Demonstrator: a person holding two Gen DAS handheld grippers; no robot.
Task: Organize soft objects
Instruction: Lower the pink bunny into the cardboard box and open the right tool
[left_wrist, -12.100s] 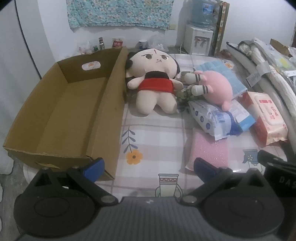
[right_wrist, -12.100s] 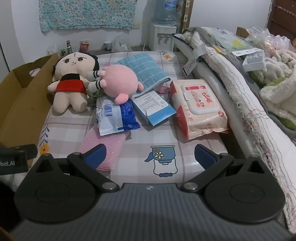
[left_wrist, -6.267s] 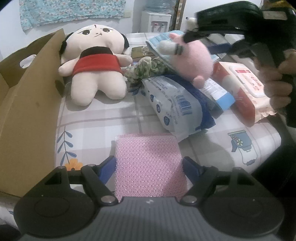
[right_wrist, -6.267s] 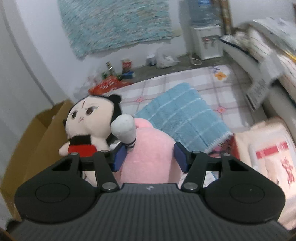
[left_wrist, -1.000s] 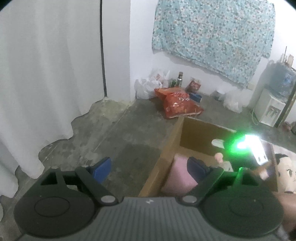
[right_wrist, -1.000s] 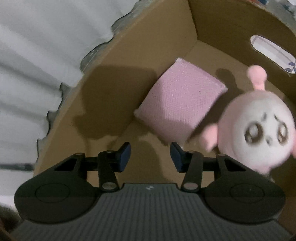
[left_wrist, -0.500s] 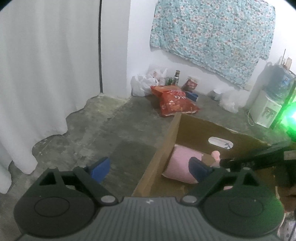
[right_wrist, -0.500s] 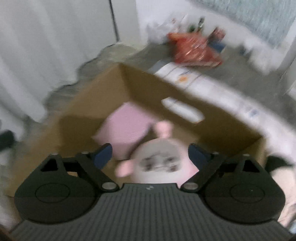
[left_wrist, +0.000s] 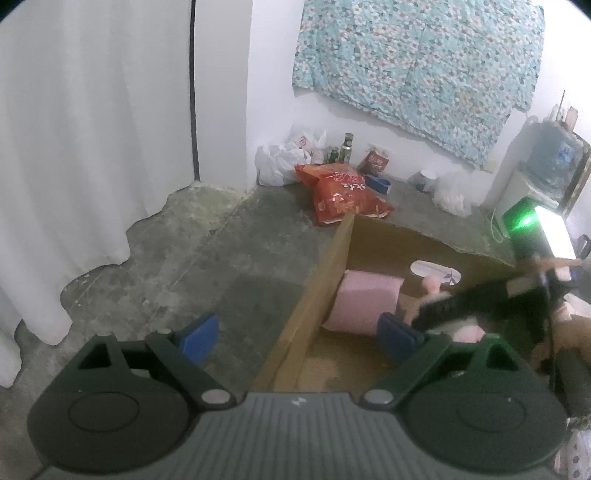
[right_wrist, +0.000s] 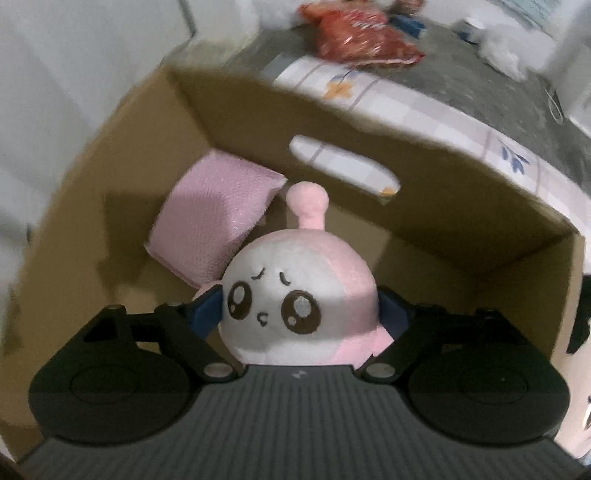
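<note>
Right gripper (right_wrist: 300, 309), jaws just closing, brackets a pink plush toy (right_wrist: 301, 291) inside the cardboard box (right_wrist: 461, 218); left gripper (left_wrist: 297, 332) spread wide, empty.

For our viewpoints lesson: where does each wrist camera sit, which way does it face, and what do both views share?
Left wrist: on the left claw, angled down over grey floor and the cardboard box; its open, empty fingers show.
Right wrist: on the right claw, looking steeply down into the box; its jaws, just closing, flank the pink plush; contact unclear.
Shared: box, pink pad, red bag.
</note>
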